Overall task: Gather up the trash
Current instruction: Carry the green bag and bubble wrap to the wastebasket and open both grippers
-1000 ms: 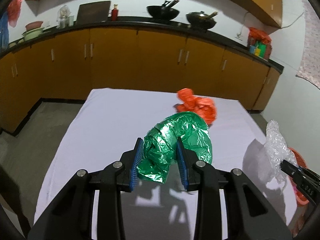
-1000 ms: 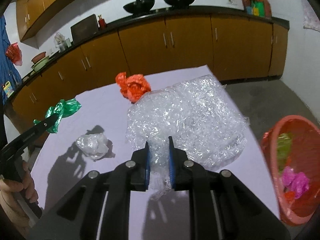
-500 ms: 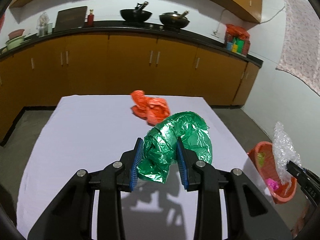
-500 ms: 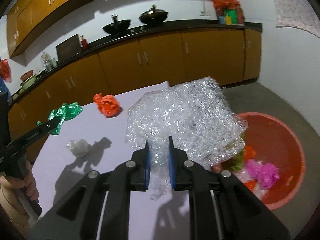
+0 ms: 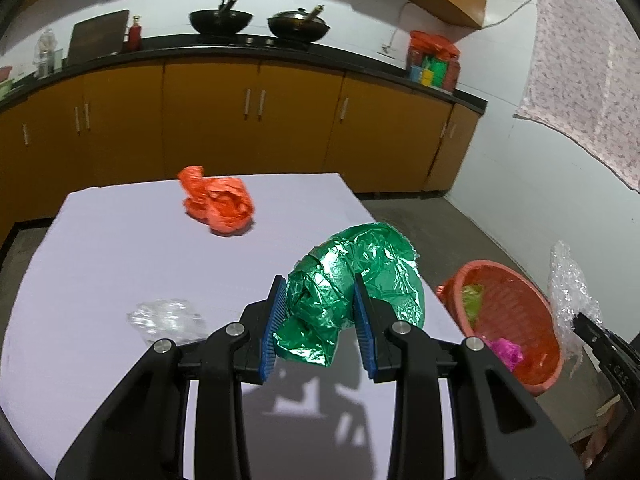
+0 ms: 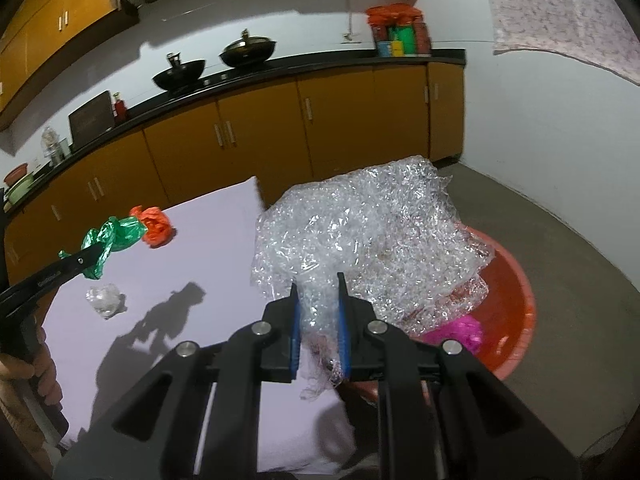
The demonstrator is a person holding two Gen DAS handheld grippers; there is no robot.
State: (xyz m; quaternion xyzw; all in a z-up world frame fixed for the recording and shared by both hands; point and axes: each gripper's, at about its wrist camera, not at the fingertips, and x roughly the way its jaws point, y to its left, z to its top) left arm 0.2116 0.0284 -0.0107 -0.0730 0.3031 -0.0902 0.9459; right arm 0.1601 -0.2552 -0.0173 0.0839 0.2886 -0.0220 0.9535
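My left gripper [image 5: 320, 292] is shut on a crumpled green plastic bag [image 5: 352, 296], held above the right edge of the white table [image 5: 100, 264]. My right gripper [image 6: 318, 284] is shut on a large sheet of clear bubble wrap [image 6: 368, 236], which hangs over the red basket [image 6: 516, 280] on the floor. In the left wrist view the red basket [image 5: 516, 308] stands right of the table, with the bubble wrap [image 5: 568, 292] above its far side. In the right wrist view the green bag [image 6: 114, 238] shows at the left.
A crumpled orange bag [image 5: 218, 206] lies at the table's far side and a small clear plastic wad [image 5: 166, 318] near its left front. The basket holds pink trash [image 6: 460, 330] and green scraps. Brown cabinets [image 5: 248, 128] run behind. A hand [image 6: 36, 364] holds the left gripper.
Both grippers have swung to the right with their loads. The bubble wrap now hangs over the red basket, and the green bag has reached the table's right edge.
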